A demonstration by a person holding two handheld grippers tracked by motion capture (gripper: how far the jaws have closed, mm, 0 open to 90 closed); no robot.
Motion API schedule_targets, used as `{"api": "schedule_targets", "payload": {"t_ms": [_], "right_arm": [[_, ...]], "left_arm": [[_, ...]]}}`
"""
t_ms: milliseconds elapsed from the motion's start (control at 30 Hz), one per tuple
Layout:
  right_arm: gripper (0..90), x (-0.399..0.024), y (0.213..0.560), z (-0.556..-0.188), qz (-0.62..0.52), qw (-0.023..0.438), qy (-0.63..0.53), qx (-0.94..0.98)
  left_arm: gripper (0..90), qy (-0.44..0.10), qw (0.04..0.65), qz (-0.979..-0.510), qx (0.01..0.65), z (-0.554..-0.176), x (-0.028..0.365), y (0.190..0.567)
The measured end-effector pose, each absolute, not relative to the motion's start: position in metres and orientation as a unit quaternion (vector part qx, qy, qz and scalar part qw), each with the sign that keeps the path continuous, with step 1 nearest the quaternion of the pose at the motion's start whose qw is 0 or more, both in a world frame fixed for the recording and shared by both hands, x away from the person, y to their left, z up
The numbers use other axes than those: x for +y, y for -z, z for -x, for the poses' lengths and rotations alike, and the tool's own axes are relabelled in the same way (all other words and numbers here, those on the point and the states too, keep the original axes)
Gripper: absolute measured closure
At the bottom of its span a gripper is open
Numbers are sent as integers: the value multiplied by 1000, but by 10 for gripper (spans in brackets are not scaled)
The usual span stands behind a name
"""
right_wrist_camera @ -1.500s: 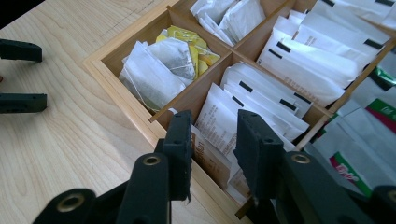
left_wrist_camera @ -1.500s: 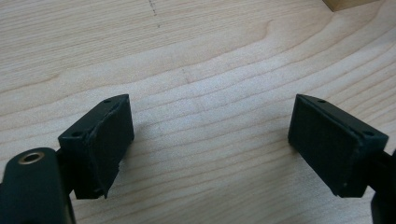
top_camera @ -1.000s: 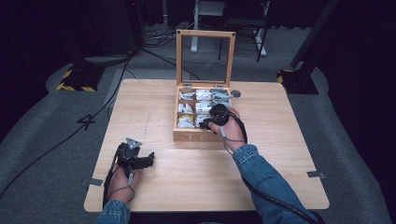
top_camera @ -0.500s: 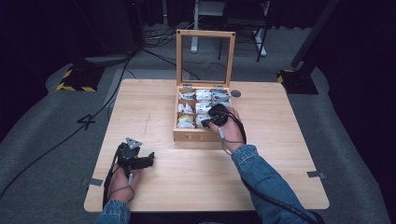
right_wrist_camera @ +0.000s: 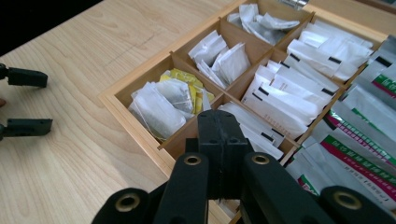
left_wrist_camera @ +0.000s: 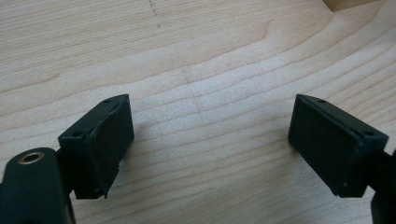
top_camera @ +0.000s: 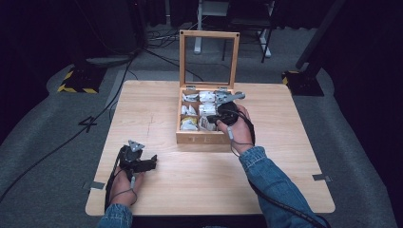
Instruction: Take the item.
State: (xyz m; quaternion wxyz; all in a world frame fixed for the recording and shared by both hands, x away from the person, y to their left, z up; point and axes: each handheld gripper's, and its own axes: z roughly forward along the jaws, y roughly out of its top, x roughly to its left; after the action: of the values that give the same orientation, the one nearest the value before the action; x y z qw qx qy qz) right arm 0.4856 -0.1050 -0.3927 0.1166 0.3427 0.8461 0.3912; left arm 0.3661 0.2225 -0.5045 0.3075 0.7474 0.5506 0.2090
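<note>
A: Our right gripper [right_wrist_camera: 219, 140] has its jaws pressed flat together with nothing visible between them, hanging over the near middle compartment of the wooden box [top_camera: 201, 138]. Just past the fingertips lie white sachets [right_wrist_camera: 275, 105] with black tabs.

B: And to the left of those fingertips?

A: A compartment with crinkly white tea bags [right_wrist_camera: 161, 105] and a yellow packet [right_wrist_camera: 184, 77]. To the right, glossy packets [right_wrist_camera: 355, 135] with green and red print.

B: How would we expect them to handle?

A: Light, thin, soft, probably a bit slippery where glossy. We'd pinch one by its upstanding edge, not its flat face.

B: The other hand?

A: Our left gripper [left_wrist_camera: 210, 149] rests well apart on the bare table [left_wrist_camera: 196, 56], jaws spread wide, empty. The box's lid [top_camera: 209, 57] stands upright beyond.
</note>
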Motion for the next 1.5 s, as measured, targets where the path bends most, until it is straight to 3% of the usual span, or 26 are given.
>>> {"api": "schedule_targets", "payload": {"t_ms": [833, 1500], "right_arm": [[900, -146, 350, -448, -321, 120, -485, 804], [900, -205, 349, -411, -344, 152, -535, 757]], "left_arm": [[146, -209, 308, -747, 551, -366, 222, 505], [146, -210, 308, -747, 551, -366, 222, 505]]}}
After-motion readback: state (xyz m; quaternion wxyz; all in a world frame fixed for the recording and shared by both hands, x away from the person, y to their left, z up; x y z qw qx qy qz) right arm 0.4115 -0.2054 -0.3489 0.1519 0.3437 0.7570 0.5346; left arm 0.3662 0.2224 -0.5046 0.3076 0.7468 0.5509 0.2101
